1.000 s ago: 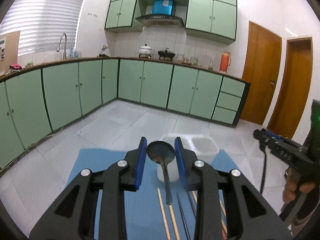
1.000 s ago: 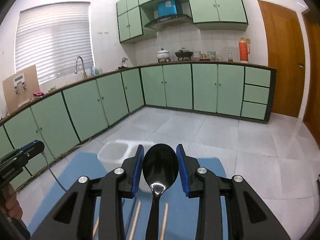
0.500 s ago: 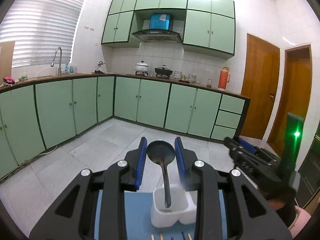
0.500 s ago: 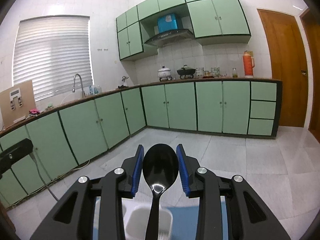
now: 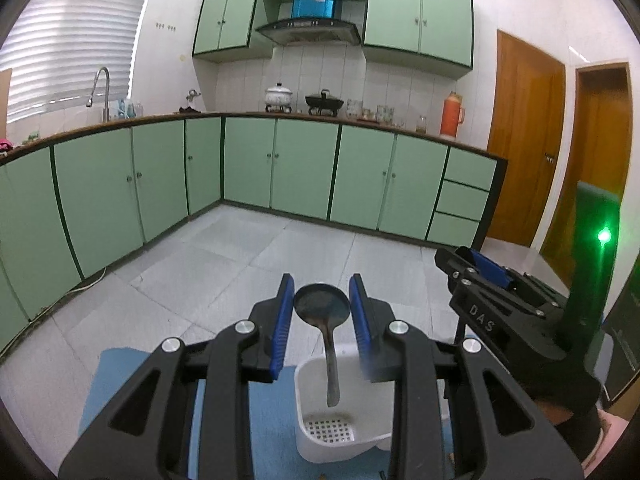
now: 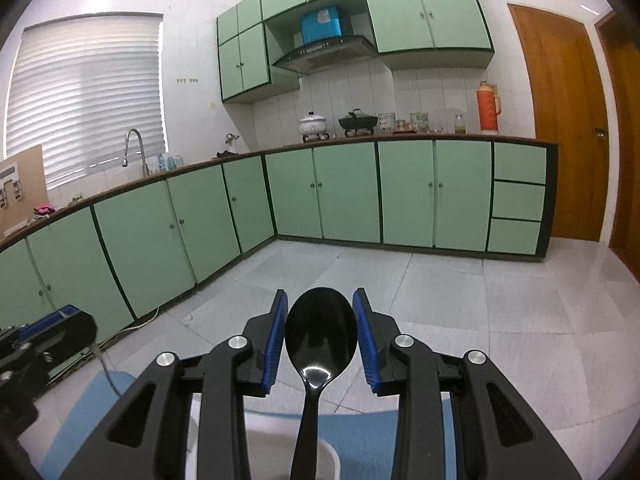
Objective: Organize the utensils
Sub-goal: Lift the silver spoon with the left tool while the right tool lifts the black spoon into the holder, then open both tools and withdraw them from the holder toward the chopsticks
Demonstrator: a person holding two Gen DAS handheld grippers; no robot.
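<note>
My left gripper (image 5: 322, 308) is shut on the bowl of a dark metal spoon (image 5: 323, 310). Its handle hangs down over the left compartment of a white utensil holder (image 5: 308, 436), whose perforated bottom shows. The holder stands on a blue mat (image 5: 120, 376). My right gripper (image 6: 321, 330) is shut on the bowl of a glossy black spoon (image 6: 320, 336), with the handle pointing down toward the holder's white rim (image 6: 334, 454). In the left wrist view the right gripper (image 5: 486, 272) hovers to the right of the holder. The left gripper (image 6: 52, 330) shows at the left edge of the right wrist view.
The mat lies on a pale tiled surface. Green cabinets (image 5: 300, 168) run along the far walls, with pots and an orange flask (image 5: 451, 114) on the counter. Wooden doors (image 5: 524, 140) stand at the right. A person's hand (image 5: 560, 412) holds the right gripper.
Both grippers moved forward and a little down with their spoons. The holder came close under them, and the chopsticks on the mat slid out of view below.
</note>
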